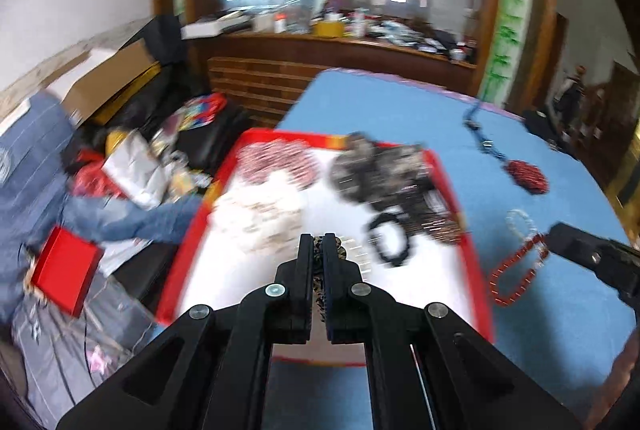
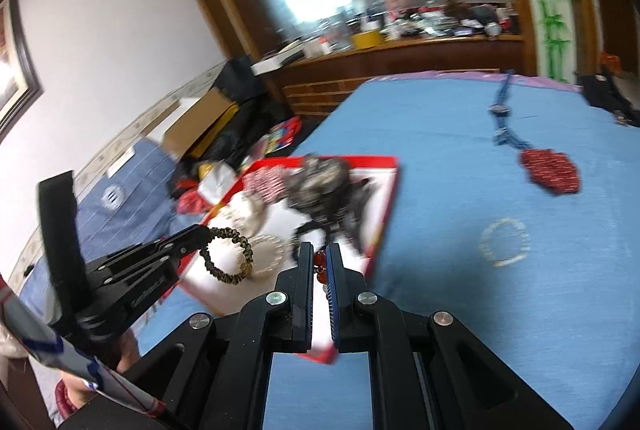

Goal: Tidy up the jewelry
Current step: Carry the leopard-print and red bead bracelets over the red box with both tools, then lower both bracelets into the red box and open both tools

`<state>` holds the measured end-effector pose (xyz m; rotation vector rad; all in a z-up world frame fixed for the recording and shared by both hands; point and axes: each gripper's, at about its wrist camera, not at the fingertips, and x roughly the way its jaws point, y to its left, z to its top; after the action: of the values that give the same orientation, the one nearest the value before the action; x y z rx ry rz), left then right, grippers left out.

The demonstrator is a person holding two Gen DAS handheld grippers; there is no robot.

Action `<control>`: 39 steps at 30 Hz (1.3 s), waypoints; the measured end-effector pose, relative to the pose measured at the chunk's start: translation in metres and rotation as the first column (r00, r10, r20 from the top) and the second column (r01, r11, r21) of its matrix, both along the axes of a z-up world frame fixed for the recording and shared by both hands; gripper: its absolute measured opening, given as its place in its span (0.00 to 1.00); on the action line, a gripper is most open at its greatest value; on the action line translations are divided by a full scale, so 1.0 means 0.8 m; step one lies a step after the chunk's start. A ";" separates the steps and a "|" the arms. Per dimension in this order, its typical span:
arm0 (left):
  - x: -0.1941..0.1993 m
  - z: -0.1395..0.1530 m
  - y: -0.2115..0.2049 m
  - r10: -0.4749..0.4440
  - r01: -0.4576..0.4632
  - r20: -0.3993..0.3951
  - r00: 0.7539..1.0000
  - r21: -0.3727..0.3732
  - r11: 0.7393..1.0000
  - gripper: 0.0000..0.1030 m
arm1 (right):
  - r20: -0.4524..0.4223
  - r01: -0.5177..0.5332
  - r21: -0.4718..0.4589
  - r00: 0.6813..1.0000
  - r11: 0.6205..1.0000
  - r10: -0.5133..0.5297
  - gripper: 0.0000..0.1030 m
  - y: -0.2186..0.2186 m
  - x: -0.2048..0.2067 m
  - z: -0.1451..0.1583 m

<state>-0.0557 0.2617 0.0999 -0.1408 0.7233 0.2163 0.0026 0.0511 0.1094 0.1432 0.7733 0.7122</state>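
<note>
A red-rimmed white tray [image 1: 476, 270] lies on the blue table and holds piles of white, red-white and dark beaded jewelry. My left gripper [image 1: 319, 242] is shut on a brown-and-gold beaded bracelet [image 2: 228, 256] and holds it over the tray's near part. My right gripper [image 2: 320, 250] is shut on a red bead bracelet [image 1: 516, 270] at the tray's right edge; in the left wrist view the bracelet hangs from its tip. A clear bead bracelet [image 2: 505, 242] lies on the cloth to the right. A red beaded piece on a blue cord [image 2: 550, 171] lies farther back.
The blue cloth [image 2: 480, 310] covers the table. Left of the tray the floor is cluttered with bags, a cardboard box [image 1: 112, 77] and a red box [image 1: 66, 276]. A wooden cabinet with a mirror [image 1: 340, 41] stands behind the table.
</note>
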 end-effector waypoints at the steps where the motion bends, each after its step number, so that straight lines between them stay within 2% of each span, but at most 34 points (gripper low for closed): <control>1: -0.003 -0.005 0.012 0.019 -0.019 -0.009 1.000 -0.006 1.000 0.04 | -0.010 -0.021 -0.001 1.000 1.000 0.021 0.07 0.012 -0.001 -0.003; 9: -0.003 -0.040 0.050 0.082 -0.085 -0.064 0.995 -0.036 0.996 0.04 | -0.058 -0.126 -0.016 0.991 0.992 0.124 0.07 0.079 -0.009 -0.029; 19: 0.009 -0.074 0.074 0.130 -0.139 -0.122 0.984 -0.062 0.988 0.04 | -0.132 -0.063 -0.095 0.990 0.993 0.050 0.07 0.060 0.021 -0.078; 29: 0.017 -0.082 0.080 0.183 -0.189 -0.119 0.976 -0.043 0.981 0.04 | -0.117 -0.053 -0.132 0.992 0.990 0.037 0.07 0.060 0.023 -0.087; 39: 0.015 -0.083 0.085 0.190 -0.198 -0.109 0.976 -0.063 0.978 0.04 | -0.137 -0.039 -0.150 0.990 0.988 0.018 0.08 0.058 0.028 -0.097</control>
<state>-0.0438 0.3294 0.0339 -0.2729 0.8208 0.3860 0.0247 0.0972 0.0316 0.0425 0.9581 0.6726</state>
